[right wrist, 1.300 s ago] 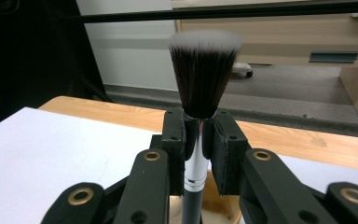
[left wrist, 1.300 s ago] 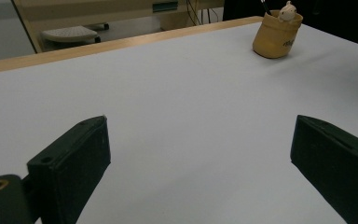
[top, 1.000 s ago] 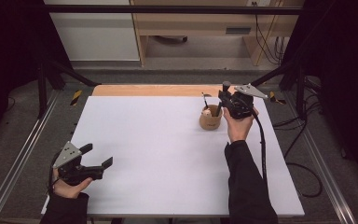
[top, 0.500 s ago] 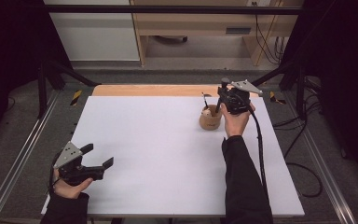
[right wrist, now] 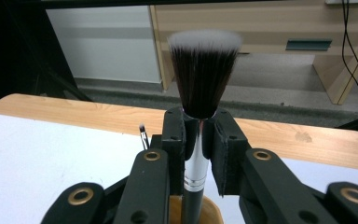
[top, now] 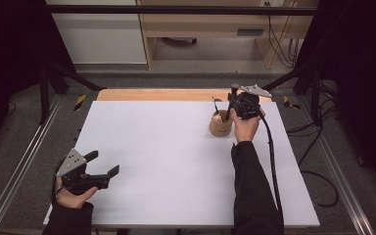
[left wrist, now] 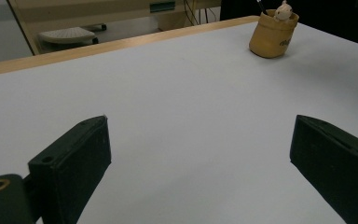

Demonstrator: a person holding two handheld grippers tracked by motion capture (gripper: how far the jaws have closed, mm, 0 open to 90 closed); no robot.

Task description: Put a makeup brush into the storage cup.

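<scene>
Right claw: my right gripper [top: 238,104] is clamped on the silver ferrule of the big brush [right wrist: 204,74], bristles up, its black handle pointing down into the holder.
What changed: against the picture from 1 second back, my right hand [top: 247,128] has drifted a little toward the far edge and sunk slightly, so the brush now stands right over the tan holder [top: 221,125].
What that means: I judge I am lowering the brush into the holder; the handle end seems to be at or just inside the mouth, though I cannot tell if it touches bottom.
Brush place: upright between my jaws, over the far right part of the white table [top: 166,161], just before the wooden strip [top: 166,95].
Left claw: my left gripper [top: 94,172] sits at the near left corner with jaws wide apart and nothing between them; it has kept its place.
Already in holder: 1 thin brush [right wrist: 143,134] leaning out, and a small pale figure [left wrist: 283,9] at the rim.
In the way: those 2 crowd the opening, so the handle could nudge them or tip the holder.
Around: cables [top: 318,171] trail on the floor at the right, well clear.
</scene>
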